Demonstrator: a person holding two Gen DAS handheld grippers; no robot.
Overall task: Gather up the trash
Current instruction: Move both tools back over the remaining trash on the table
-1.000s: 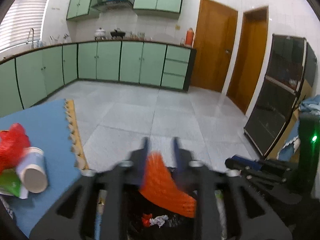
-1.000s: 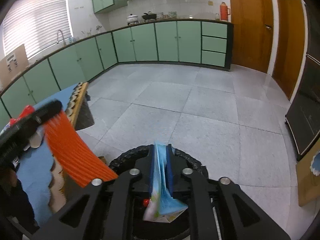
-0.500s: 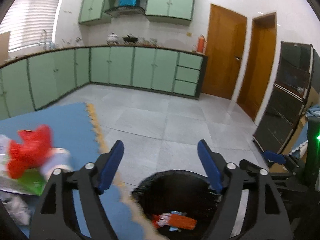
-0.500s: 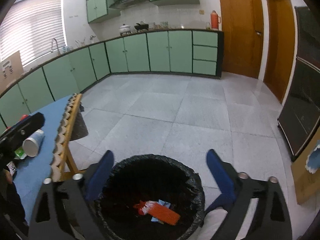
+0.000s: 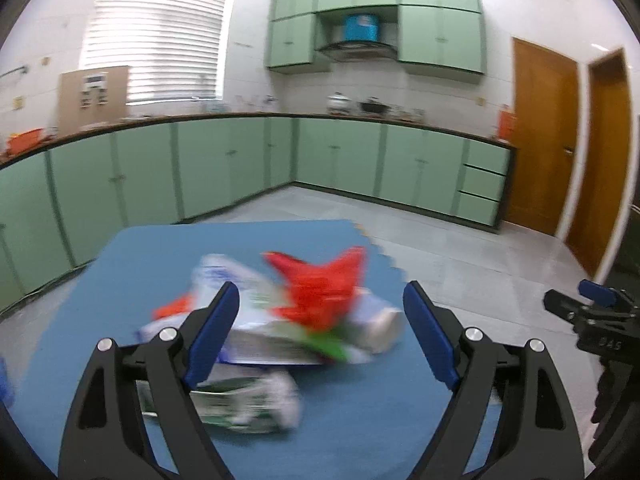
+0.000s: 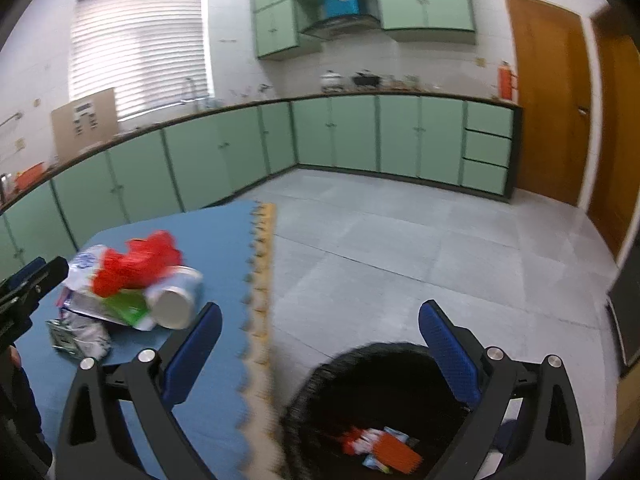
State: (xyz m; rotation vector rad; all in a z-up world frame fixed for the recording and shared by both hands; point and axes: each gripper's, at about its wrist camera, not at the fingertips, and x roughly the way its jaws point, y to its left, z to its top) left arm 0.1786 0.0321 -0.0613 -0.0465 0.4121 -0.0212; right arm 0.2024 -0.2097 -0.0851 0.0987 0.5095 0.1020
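A pile of trash lies on the blue mat table (image 5: 120,264): a red crumpled bag (image 5: 320,288), a paper cup on its side (image 5: 380,324), white and green wrappers (image 5: 244,404). My left gripper (image 5: 320,332) is open and empty, just in front of the pile. My right gripper (image 6: 318,350) is open and empty above the black-lined trash bin (image 6: 384,408), which holds an orange wrapper (image 6: 394,452) and other scraps. The pile also shows in the right wrist view, with the red bag (image 6: 136,260) and the cup (image 6: 174,298).
The table's toothed foam edge (image 6: 260,320) runs beside the bin. Green kitchen cabinets (image 5: 224,168) line the far walls. Wooden doors (image 5: 540,140) stand at the right. Grey tiled floor (image 6: 420,240) lies beyond the bin.
Both grippers opened and dropped the orange wrapper and the blue-white wrapper into the bin. My left gripper then swung left to face the pile on the table. The right one turned slightly left.
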